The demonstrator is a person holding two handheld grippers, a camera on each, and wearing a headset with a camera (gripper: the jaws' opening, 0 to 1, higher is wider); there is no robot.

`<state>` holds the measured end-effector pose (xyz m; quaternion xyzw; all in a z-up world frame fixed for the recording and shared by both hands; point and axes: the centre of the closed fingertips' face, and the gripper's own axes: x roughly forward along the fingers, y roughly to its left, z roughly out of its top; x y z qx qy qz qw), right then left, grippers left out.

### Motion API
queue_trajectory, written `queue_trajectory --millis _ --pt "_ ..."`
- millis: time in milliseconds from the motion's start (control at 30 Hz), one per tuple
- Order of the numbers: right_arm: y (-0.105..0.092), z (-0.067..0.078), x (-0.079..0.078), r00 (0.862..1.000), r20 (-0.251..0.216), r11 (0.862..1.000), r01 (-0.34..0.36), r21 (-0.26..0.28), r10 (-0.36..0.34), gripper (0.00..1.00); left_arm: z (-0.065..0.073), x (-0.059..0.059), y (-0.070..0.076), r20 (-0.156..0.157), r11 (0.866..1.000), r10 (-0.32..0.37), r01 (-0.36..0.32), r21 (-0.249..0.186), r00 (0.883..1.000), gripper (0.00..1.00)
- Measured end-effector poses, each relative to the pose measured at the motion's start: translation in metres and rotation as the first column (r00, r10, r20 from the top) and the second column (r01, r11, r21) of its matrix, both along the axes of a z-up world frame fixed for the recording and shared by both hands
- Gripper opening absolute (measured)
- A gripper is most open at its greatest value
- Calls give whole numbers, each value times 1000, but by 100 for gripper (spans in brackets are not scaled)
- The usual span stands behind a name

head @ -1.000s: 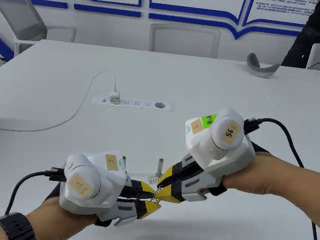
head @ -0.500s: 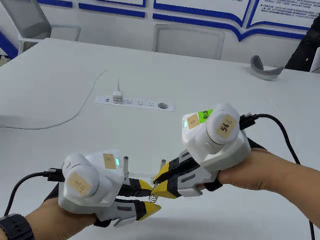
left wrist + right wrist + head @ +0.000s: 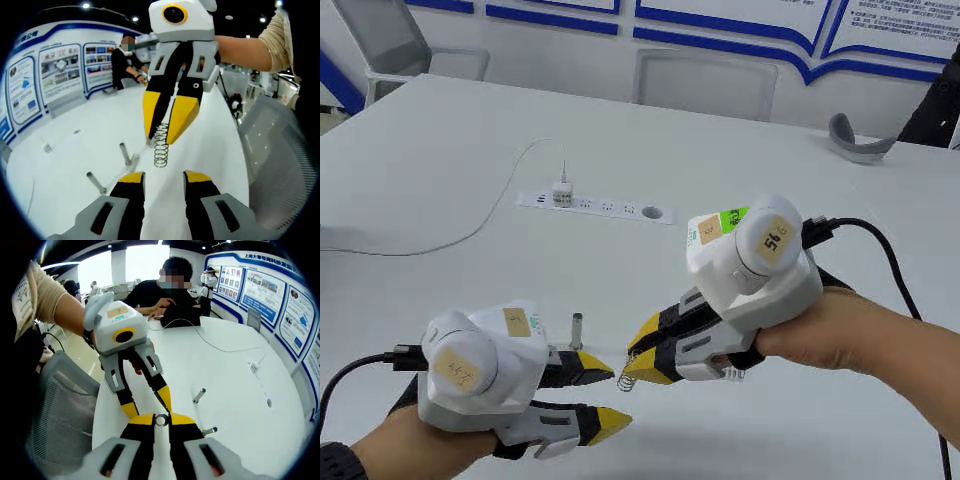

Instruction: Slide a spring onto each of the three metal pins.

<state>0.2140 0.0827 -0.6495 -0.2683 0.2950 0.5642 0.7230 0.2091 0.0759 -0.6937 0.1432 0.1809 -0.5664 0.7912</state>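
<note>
My right gripper (image 3: 630,364) is shut on one end of a small coil spring (image 3: 624,379), which sticks out past its yellow tips. In the left gripper view the spring (image 3: 160,148) hangs from the right gripper (image 3: 161,136) just above my own jaws. My left gripper (image 3: 619,396) stands open a short way to the left of the spring, apart from it. One metal pin (image 3: 577,329) stands upright on the white table behind the left gripper. Two pins (image 3: 123,151) (image 3: 95,182) show left of the jaws. In the right gripper view the spring (image 3: 161,420) sits between my shut tips (image 3: 161,416).
A white power strip (image 3: 605,208) with a plugged charger (image 3: 562,190) and its cable lies mid-table. A grey curved object (image 3: 854,141) rests at the far right. Chairs stand behind the table (image 3: 440,150). A person sits at the table's far end in the right gripper view.
My left gripper has drawn back to the left, away from the right gripper's tips where it met the spring. The spring stays in the right gripper. The head camera has shifted slightly.
</note>
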Motion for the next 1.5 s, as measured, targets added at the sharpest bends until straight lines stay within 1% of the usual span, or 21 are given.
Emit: queue_trajectory --millis 300,400,567,667,767,900,1133,1367,1500 --pt "5 3 6 1000 7 1000 3 8 -3 11 -3 -1 15 0 998 55 -55 -5 998 40" --pt "6 4 9 1000 11 1000 4 9 -4 11 -3 0 19 -3 997 74 -74 -14 997 42" --pt "9 6 17 1000 18 1000 7 14 -8 11 -3 4 27 -8 993 113 -113 -25 994 46" --pt "10 8 23 1000 23 1000 14 17 -15 11 -3 8 32 -8 990 138 -138 -30 990 48" --pt "12 8 31 999 27 1000 22 23 -22 11 -4 11 36 -14 986 164 -164 -35 986 51" --pt "15 8 40 999 31 999 27 25 -28 11 -7 13 40 -15 985 172 -173 -26 985 53" --pt "22 9 56 999 35 1000 26 17 -27 11 -8 16 44 -18 982 186 -187 -25 982 54" --pt "30 4 67 999 38 1000 9 -16 -8 11 -7 19 45 -17 980 195 -195 -28 981 54" --pt "34 3 75 999 40 1000 9 -24 -8 11 -8 20 47 -18 980 198 -198 -27 980 55"
